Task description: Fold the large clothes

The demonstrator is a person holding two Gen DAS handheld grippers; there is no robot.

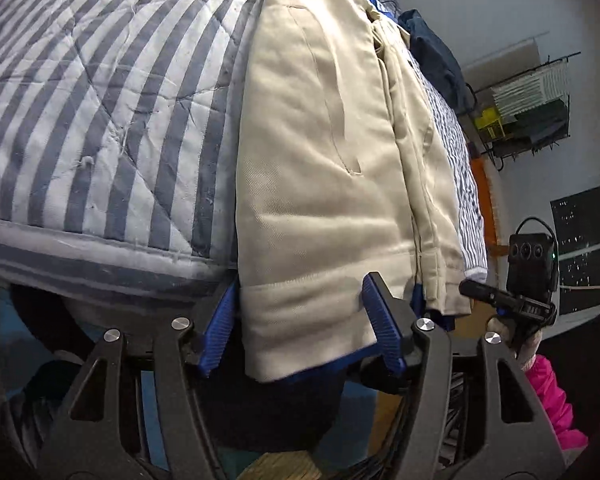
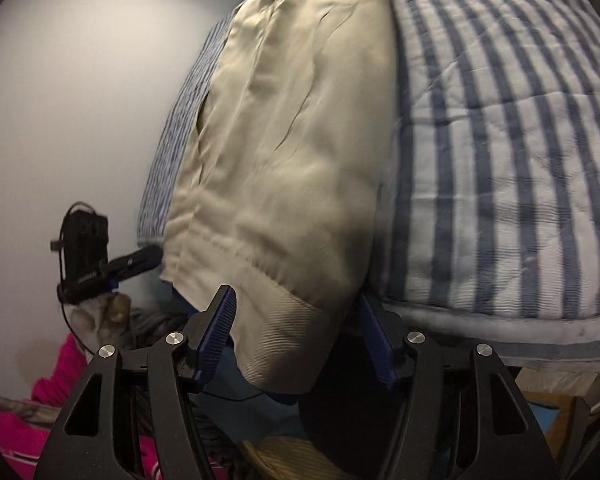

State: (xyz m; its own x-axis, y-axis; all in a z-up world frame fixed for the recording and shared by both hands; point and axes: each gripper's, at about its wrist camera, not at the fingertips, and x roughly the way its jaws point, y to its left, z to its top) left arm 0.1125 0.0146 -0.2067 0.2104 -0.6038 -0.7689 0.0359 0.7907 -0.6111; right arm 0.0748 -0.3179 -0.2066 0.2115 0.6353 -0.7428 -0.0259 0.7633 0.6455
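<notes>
A beige jacket (image 1: 332, 168) lies folded lengthwise on a blue-and-white striped quilt (image 1: 100, 112), its ribbed hem hanging over the bed's near edge at the bottom centre of both views. The left gripper (image 1: 300, 328) straddles one hem corner, jaws apart, blue pads (image 1: 220, 320) not pressing the cloth. The right gripper (image 2: 300, 332) likewise straddles the other corner, jaws apart. A pink sleeve (image 1: 556, 404) shows at lower right of the left view.

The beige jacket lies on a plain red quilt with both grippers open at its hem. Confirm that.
Not quite: the quilt is blue-and-white striped, as the left wrist view shows. The beige jacket does lie on it, with the left gripper and right gripper open at its hem.
</notes>
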